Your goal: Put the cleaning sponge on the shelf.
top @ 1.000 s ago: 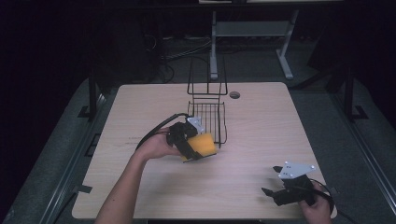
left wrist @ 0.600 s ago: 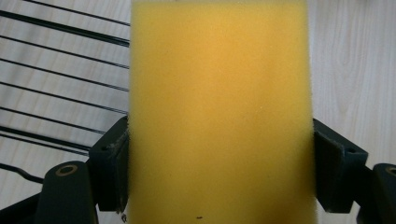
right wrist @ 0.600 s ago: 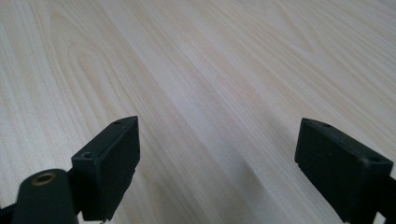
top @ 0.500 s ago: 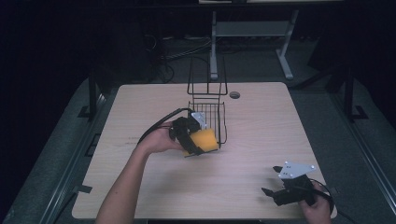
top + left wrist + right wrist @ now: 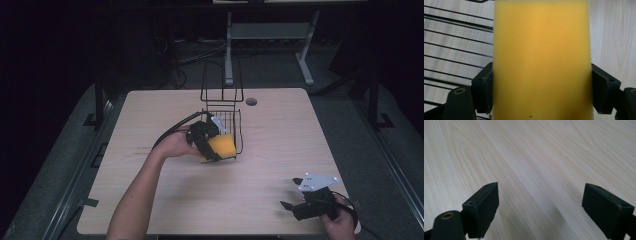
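At mid-desk, the left gripper has its jaws clenched on the sponge, pressing both its sides, right against the front of the wire basket. Over at the near right corner, the right gripper sits low over the desk, jaws spread wide, holding nothing.

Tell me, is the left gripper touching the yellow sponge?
Touching. The left gripper view shows the left gripper with both black jaws pressed against the yellow sponge's sides.
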